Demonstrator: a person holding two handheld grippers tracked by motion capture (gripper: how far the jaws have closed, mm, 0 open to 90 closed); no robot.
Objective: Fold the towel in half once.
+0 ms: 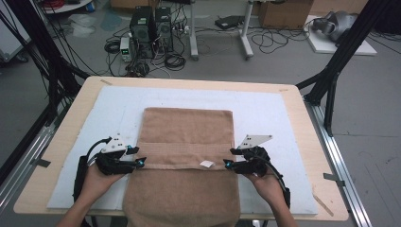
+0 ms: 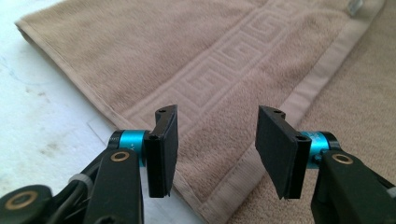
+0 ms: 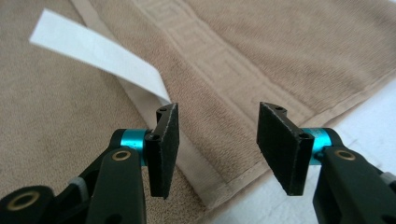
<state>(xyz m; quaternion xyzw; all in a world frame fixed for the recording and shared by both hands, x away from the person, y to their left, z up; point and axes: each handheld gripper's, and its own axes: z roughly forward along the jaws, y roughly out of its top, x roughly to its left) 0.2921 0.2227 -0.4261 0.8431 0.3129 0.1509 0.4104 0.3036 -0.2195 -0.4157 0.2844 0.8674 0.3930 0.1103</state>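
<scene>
Where the pale wooden table (image 1: 302, 118) carries a white mat (image 1: 118, 109), a brown towel (image 1: 187, 127) lies down its middle, its long axis running near to far. Its far end points at the far edge, its near end hangs over the near edge, and the far part is folded back toward the person, the folded hem crossing left to right with a white label (image 1: 206, 164) on it. Beyond the table, grey floor holds computer towers (image 1: 151, 30), cables and cardboard boxes. Left gripper (image 1: 138, 157) and right gripper (image 1: 228, 158) sit at the hem's two corners, jaws parted above the cloth, pads clear of it.
</scene>
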